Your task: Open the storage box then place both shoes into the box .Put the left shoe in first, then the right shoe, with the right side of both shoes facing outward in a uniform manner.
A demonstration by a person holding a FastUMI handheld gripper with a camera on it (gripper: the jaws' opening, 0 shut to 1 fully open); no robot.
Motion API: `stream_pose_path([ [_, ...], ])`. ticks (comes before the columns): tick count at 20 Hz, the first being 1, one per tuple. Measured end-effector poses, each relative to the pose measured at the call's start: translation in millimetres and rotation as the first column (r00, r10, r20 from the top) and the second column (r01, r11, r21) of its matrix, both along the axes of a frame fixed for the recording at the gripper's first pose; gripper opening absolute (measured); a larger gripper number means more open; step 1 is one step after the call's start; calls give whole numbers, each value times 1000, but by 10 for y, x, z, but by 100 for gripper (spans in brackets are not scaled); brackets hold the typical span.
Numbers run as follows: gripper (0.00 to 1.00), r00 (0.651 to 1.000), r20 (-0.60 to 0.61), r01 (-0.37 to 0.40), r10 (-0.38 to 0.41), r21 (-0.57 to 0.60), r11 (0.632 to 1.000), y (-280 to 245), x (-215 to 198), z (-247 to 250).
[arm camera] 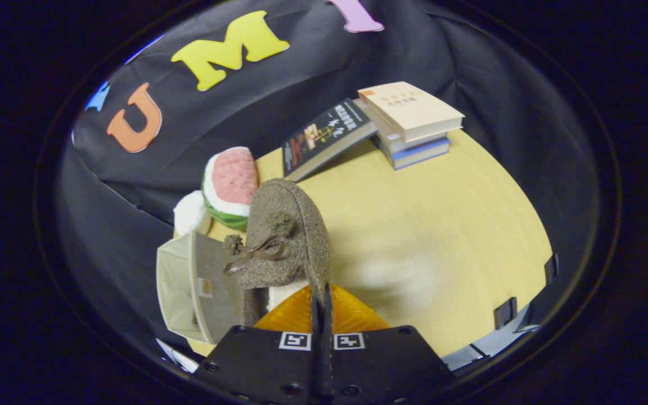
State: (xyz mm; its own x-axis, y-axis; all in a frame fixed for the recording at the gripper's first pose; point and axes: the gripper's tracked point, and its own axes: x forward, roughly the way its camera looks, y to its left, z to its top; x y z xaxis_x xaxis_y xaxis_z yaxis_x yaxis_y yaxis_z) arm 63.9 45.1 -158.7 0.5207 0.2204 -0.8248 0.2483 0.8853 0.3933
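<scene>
the gripper [322,306] has its fingers pressed close together, pinching the heel rim of a brown fuzzy shoe [284,230]; the shoe hangs in the grip above the pale wooden worktop [442,225], its toe pointing away from the fingers; a small brown bow [256,253] with two pom-poms sits on its upper; a pale lining shows at the opening near the fingers; just beside the shoe, on its left, stands the storage box [186,287], a beige fabric box tipped so that its open side shows, with a small label on one wall; whether the shoe touches the box i cannot tell; beyond the box lie a plush watermelon slice [231,185] and a white soft thing [192,214] next to it; farther back on the worktop a dark book [324,138] leans against a stack of books [411,121]; black clips [505,312] sit at the worktop's near edge, to the right of the fingers
</scene>
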Motion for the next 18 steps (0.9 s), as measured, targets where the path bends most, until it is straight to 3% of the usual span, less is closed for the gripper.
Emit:
stream_pose_path([
  [5,0,996,66,-65,64,23,998,1133,145,463],
  [10,0,988,70,-134,135,-5,991,2035,216,372],
  [18,0,986,-11,-168,168,-121,978,2452,147,-195],
])
